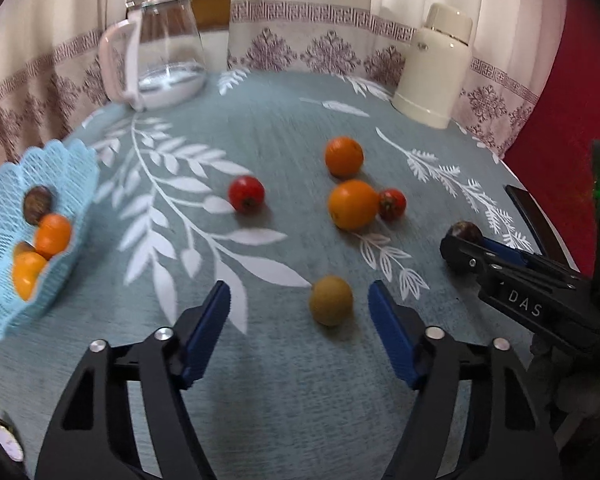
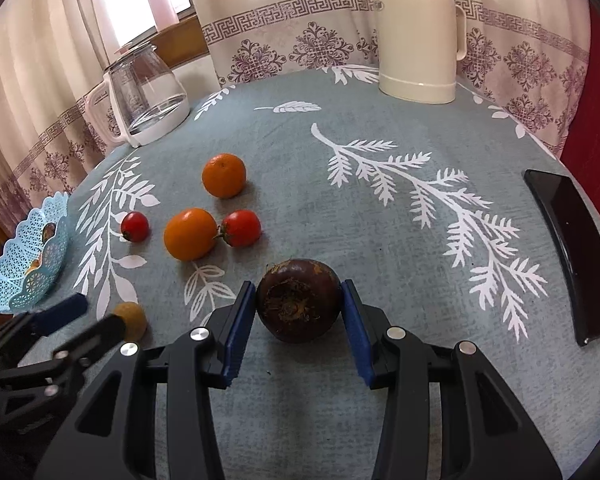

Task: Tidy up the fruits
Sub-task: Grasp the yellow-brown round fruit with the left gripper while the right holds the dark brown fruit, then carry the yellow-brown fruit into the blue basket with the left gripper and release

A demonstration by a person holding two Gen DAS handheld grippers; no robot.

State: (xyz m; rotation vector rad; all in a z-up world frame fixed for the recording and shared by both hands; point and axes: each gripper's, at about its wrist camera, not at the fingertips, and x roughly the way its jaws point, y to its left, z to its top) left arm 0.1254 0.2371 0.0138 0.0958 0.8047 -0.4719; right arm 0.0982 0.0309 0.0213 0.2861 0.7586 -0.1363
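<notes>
Two views show your grippers over the leaf-patterned surface (image 1: 284, 392).

From your left wrist camera, your left gripper (image 1: 300, 312) stands wide open, its blue pads holding nothing. A small yellow-brown fruit (image 1: 331, 300) lies on the surface between the fingertips, nearer the right pad and touching neither. Beyond that fruit sit two oranges (image 1: 352, 204) (image 1: 344, 156), with one red tomato (image 1: 393, 204) touching the nearer orange and another tomato (image 1: 246, 193) apart to their left. Far left of the fruit, the light blue basket (image 1: 64, 164) holds orange fruits and a dark one. Right of the fruit, your right gripper (image 1: 460, 246) grips a dark purple mangosteen (image 1: 465, 231). A glass kettle (image 1: 160, 48) and a cream thermos (image 1: 436, 68) stand at the far edge.

From your right wrist camera, your right gripper (image 2: 300, 308) is closed partway on the mangosteen (image 2: 299, 305), both blue pads pressed against its sides; you cannot tell whether it rests on the surface (image 2: 340, 200). Left of the mangosteen lie the nearer orange (image 2: 190, 233) with the tomato (image 2: 241, 228) against it, the other tomato (image 2: 135, 226) and the farther orange (image 2: 224, 175). Your left gripper (image 2: 96, 314) appears blurred at lower left, beside the yellow-brown fruit (image 2: 134, 320), with the basket (image 2: 32, 268) beyond it. A black tray (image 2: 572, 248) lies well right of the mangosteen.
</notes>
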